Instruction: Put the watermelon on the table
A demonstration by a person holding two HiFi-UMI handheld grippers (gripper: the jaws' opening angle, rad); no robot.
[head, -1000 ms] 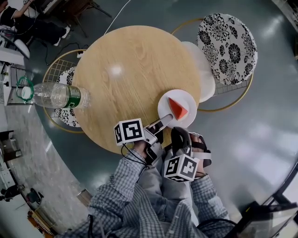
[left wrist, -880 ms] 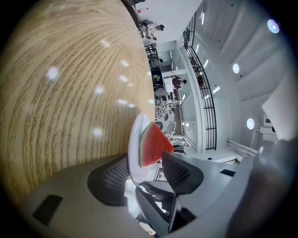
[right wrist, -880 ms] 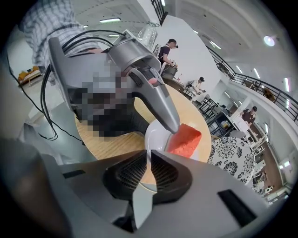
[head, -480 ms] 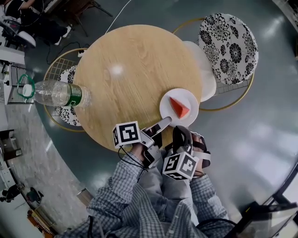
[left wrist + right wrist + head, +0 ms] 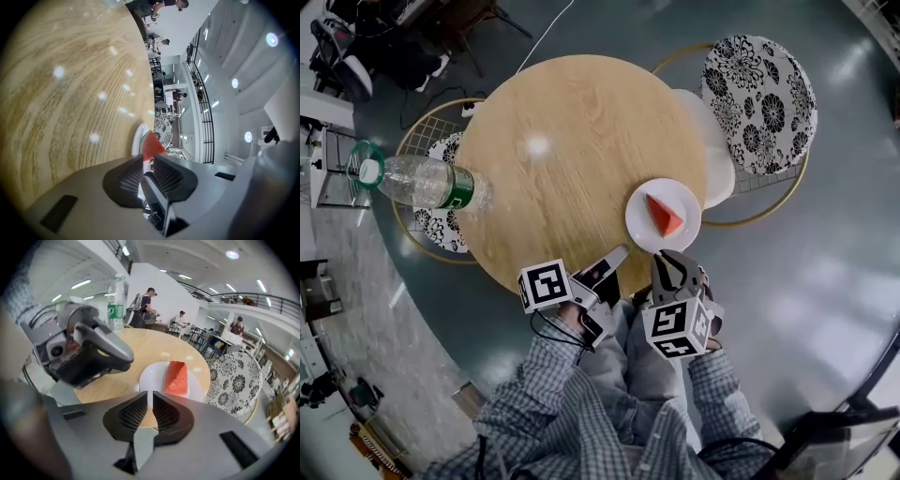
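Note:
A red watermelon wedge (image 5: 662,216) lies on a white plate (image 5: 642,225) near the front edge of the round wooden table (image 5: 572,141). My left gripper (image 5: 614,255) hovers at the table's rim, just short of the plate and apart from it. Its jaws have just been closing and stand a little apart with nothing between them. In the left gripper view the wedge (image 5: 151,145) shows beyond the left gripper (image 5: 147,161). My right gripper (image 5: 673,264) hangs off the table edge below the plate, shut and empty. From the right gripper (image 5: 152,397) the wedge (image 5: 176,377) lies straight ahead.
A plastic water bottle (image 5: 422,183) with a green label stands at the table's left edge. Chairs with black-and-white flowered cushions stand at the back right (image 5: 759,89) and at the left (image 5: 431,150). A white round seat (image 5: 711,145) pokes out under the table's right side.
The left gripper has drawn back from the plate's rim toward the person. The right gripper has rolled in place. Plate and wedge have not moved.

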